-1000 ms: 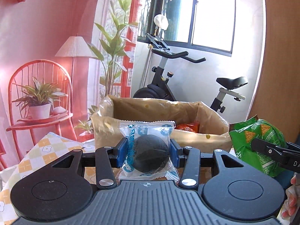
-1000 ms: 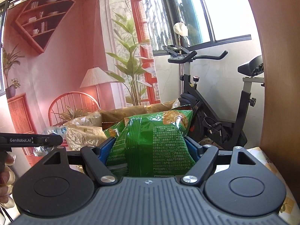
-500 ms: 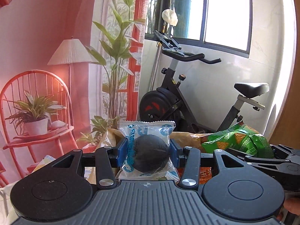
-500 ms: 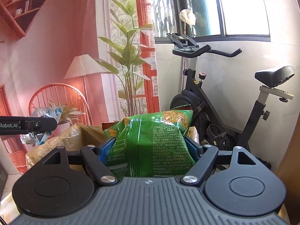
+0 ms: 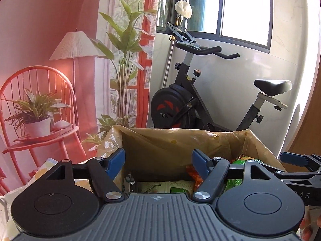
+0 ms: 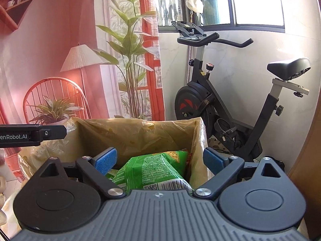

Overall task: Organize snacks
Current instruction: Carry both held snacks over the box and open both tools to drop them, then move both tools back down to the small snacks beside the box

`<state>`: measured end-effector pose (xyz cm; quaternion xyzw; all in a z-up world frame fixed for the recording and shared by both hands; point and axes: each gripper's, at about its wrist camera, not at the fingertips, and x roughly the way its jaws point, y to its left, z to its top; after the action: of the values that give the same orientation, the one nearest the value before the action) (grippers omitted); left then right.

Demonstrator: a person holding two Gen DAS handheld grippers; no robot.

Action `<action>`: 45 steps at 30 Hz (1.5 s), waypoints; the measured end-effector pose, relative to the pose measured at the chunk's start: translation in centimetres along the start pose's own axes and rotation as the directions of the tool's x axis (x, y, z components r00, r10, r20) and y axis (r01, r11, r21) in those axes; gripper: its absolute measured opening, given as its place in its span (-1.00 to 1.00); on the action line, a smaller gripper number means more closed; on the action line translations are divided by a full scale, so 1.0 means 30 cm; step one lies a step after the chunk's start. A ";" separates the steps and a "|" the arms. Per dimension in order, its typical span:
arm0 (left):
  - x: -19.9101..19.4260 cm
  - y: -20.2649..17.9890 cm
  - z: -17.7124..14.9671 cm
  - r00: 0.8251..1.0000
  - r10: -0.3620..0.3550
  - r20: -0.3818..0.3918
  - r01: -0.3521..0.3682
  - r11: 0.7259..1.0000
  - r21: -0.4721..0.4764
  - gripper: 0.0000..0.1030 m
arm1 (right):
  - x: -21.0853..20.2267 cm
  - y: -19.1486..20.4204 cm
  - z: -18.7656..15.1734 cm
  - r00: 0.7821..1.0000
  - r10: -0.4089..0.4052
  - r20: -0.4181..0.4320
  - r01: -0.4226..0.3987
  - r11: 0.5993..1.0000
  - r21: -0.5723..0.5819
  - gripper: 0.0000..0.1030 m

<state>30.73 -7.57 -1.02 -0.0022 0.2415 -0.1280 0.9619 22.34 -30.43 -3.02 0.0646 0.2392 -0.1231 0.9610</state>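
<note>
A cardboard box (image 5: 180, 140) lined with clear plastic stands right below both grippers. My left gripper (image 5: 157, 161) hangs over its left half; its jaws are opening and nothing is between the blue pads (image 5: 115, 160). Inside the box lie an orange packet (image 5: 190, 172) and a pale green packet (image 5: 166, 186). My right gripper (image 6: 160, 159) is over the right half of the box (image 6: 130, 136), jaws opening. The green chip bag (image 6: 152, 170) lies in the box beneath it, clear of both pads (image 6: 214, 160). The dark round snack in its clear wrapper is out of sight.
An exercise bike (image 5: 200, 104) stands behind the box against the white wall. A tall plant (image 5: 124, 64), a floor lamp (image 5: 74, 46) and a red chair with a potted plant (image 5: 38, 120) are to the left. A wooden panel (image 6: 309, 160) rises on the right.
Both grippers came forward over the box and opened. The dark round snack left the left gripper's pads. The green chip bag dropped from the right gripper into the box.
</note>
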 end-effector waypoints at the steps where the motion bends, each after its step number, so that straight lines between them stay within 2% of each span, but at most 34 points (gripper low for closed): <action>1: -0.010 0.003 0.000 1.000 0.001 0.001 -0.001 1.000 -0.003 0.48 | -0.009 0.001 0.001 1.000 0.002 0.003 -0.002 1.000 0.000 0.85; 10: -0.172 0.019 -0.039 1.000 -0.008 0.026 0.008 1.000 0.012 0.50 | -0.145 0.025 -0.032 0.998 0.058 0.021 -0.058 0.998 0.002 0.85; 16: -0.319 0.067 -0.130 0.999 -0.010 0.038 0.011 1.000 -0.012 0.50 | -0.265 0.051 -0.105 0.992 0.118 0.036 -0.118 0.993 -0.005 0.85; 22: -0.419 0.176 -0.263 0.999 0.034 -0.024 -0.036 0.998 -0.056 0.50 | -0.350 0.060 -0.220 0.987 0.157 0.043 -0.157 0.988 0.000 0.83; 26: -0.448 0.263 -0.354 0.994 0.070 -0.080 -0.077 0.993 -0.094 0.47 | -0.359 0.055 -0.307 0.987 0.161 0.018 -0.161 0.987 0.024 0.81; 29: -0.429 0.300 -0.416 0.989 0.075 -0.128 -0.089 0.991 -0.103 0.42 | -0.343 0.053 -0.375 0.988 0.153 -0.022 -0.152 0.988 0.037 0.77; 31: -0.400 0.315 -0.452 0.985 0.073 -0.158 -0.091 0.990 -0.109 0.37 | -0.318 0.049 -0.424 0.989 0.138 -0.060 -0.135 0.990 0.048 0.64; 33: -0.369 0.320 -0.477 0.984 0.056 -0.169 -0.075 0.991 -0.107 0.24 | -0.294 0.037 -0.465 0.988 0.124 -0.093 -0.117 0.990 0.076 0.52; 37: -0.267 0.304 -0.521 0.980 -0.003 -0.199 -0.013 0.997 -0.078 0.08 | -0.272 0.026 -0.521 0.985 0.110 -0.131 -0.098 0.990 0.098 0.47; 40: -0.179 0.268 -0.557 0.976 -0.058 -0.209 0.056 0.998 -0.016 -0.12 | -0.265 0.019 -0.547 0.982 0.116 -0.149 -0.098 0.987 0.124 0.44; 45: -0.047 0.223 -0.600 0.966 -0.088 -0.244 0.117 0.988 0.106 -0.23 | -0.255 0.001 -0.568 0.980 0.111 -0.164 -0.082 0.982 0.171 0.42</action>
<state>22.81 0.28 -16.70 0.0582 0.3468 -0.1910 0.9164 8.23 -25.70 -14.32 0.1653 0.3073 -0.0893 0.9329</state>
